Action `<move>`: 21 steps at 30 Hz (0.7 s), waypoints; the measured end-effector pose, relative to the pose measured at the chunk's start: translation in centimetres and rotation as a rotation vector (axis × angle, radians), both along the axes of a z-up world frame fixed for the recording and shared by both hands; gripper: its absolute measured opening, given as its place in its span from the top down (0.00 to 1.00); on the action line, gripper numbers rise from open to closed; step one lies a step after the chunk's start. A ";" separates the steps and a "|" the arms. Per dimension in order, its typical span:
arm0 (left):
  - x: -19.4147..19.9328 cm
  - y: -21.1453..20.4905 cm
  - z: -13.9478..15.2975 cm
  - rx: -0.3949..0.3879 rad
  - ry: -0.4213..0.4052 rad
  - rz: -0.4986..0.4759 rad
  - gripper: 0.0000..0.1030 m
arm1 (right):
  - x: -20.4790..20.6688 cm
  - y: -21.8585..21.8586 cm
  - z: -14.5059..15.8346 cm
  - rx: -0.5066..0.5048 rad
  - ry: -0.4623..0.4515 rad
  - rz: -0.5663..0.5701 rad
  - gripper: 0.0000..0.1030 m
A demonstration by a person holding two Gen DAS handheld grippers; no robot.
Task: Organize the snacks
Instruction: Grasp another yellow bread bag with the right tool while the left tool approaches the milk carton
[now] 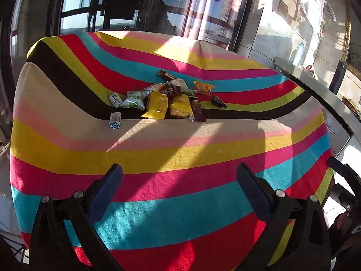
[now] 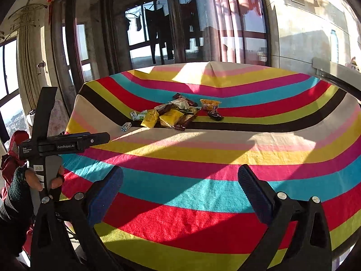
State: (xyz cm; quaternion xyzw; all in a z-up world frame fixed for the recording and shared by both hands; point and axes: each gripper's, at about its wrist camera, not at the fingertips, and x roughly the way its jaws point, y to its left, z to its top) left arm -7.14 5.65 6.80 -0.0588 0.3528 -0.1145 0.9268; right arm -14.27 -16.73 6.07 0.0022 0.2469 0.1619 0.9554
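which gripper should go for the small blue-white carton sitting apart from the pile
Left, probably. The carton lies at the pile's left edge, left of centre in both views, so nearer the left gripper. The right gripper would have to cross over. Both are open, empty and well short of it.

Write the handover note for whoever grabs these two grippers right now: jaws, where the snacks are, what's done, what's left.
Left gripper: jaws open, empty, hovering over the near part of the striped tablecloth.
Right gripper: jaws open, empty, also over the near part of the cloth.
Snacks: all in one loose pile at the far middle of the table. Yellow packets in front, dark brown bars on top and to the right, a green-and-white packet at left. Two small blue-and-white boxes sit apart at the pile's left; an orange packet and a dark wrapper lie to its right.
Done: nothing sorted that I can see.
Left: all of the organizing. No bin or tray in view.
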 end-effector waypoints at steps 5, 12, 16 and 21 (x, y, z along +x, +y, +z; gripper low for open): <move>5.3 5.2 -2.7 0.099 0.063 0.151 0.02 | 8.9 6.3 -1.6 -0.093 0.063 0.233 0.05; 6.1 5.8 -4.7 0.033 0.123 0.144 0.02 | 18.8 10.0 -1.9 0.043 0.172 0.324 0.05; 6.0 6.9 -5.1 -0.033 0.138 0.179 0.02 | 22.5 11.7 -1.7 0.127 0.202 0.283 0.05; 6.1 7.4 -5.5 -0.086 0.154 0.185 0.02 | 25.9 13.8 -3.1 0.119 0.302 0.174 0.05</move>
